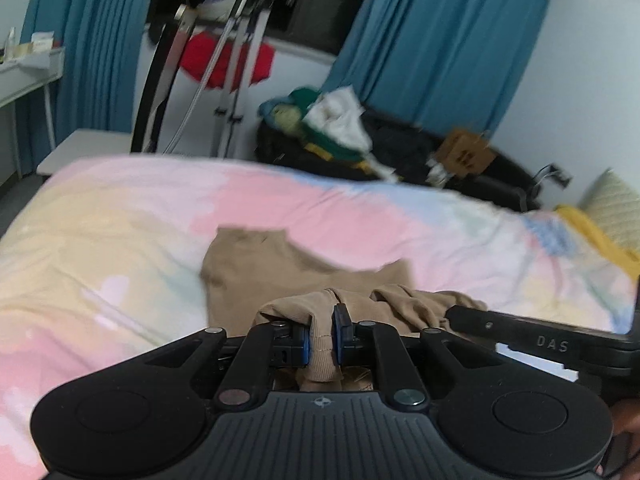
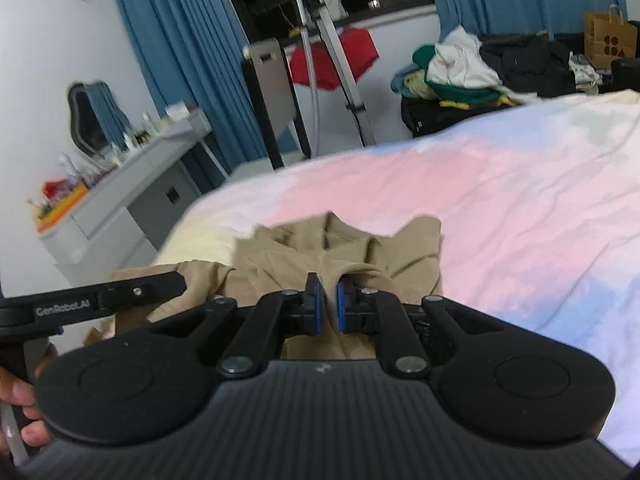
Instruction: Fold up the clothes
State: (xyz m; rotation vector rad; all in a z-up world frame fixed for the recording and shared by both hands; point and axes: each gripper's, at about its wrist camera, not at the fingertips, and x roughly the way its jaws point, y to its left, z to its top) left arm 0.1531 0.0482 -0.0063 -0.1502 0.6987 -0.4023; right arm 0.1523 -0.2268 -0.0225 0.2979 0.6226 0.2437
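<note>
A tan garment [image 1: 280, 264] lies on a pastel bedspread [image 1: 120, 208], partly folded, its near edge lifted. My left gripper [image 1: 322, 326] is shut on a bunched fold of that near edge; the cloth hangs between the blue pads. In the right wrist view the same tan garment [image 2: 344, 248] spreads ahead, and my right gripper [image 2: 327, 296] is shut on another pinch of its edge. The right gripper's arm crosses the left wrist view at the lower right, and the left gripper's arm shows in the right wrist view at the left. Both views are blurred.
Beyond the bed stands a dark suitcase heaped with clothes [image 1: 340, 128] and a brown paper bag [image 2: 610, 40]. A metal drying rack with a red cloth [image 1: 224, 64] stands by blue curtains [image 1: 440, 40]. A grey desk with clutter [image 2: 132, 172] is at the left. A yellow blanket [image 1: 600, 236] lies at the right.
</note>
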